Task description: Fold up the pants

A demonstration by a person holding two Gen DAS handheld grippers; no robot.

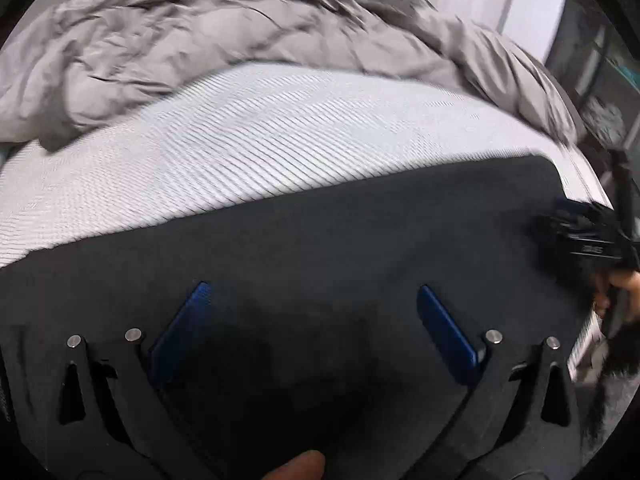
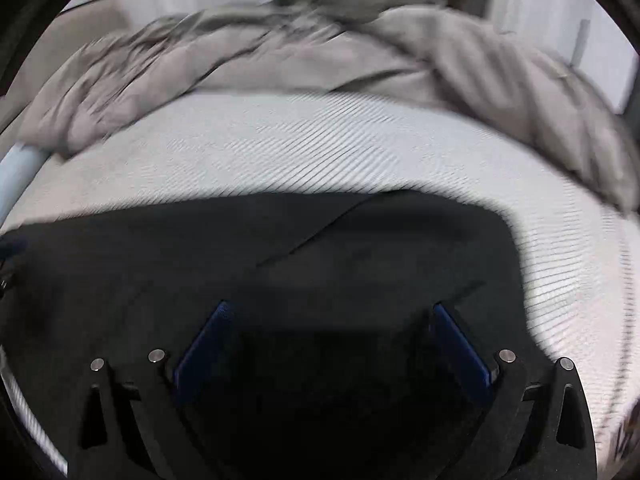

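Dark pants (image 1: 320, 232) lie flat on a white ribbed mattress (image 1: 248, 140). My left gripper (image 1: 314, 292) hovers low over the cloth, open, its blue pads (image 1: 180, 336) spread wide with nothing between them. The other gripper (image 1: 580, 232) shows at the right edge of the left wrist view, held by a hand (image 1: 624, 292). In the right wrist view the pants (image 2: 280, 256) show a diagonal fold edge, and their right end stops short of the mattress (image 2: 320, 148) side. My right gripper (image 2: 330, 308) is open above the dark fabric, holding nothing.
A crumpled grey duvet (image 1: 200, 36) is heaped across the far part of the bed, also piled at the back and right in the right wrist view as the duvet (image 2: 360, 52). The bed's right edge (image 1: 588, 184) drops off beside the pants. A thumb (image 1: 300, 468) shows at the bottom.
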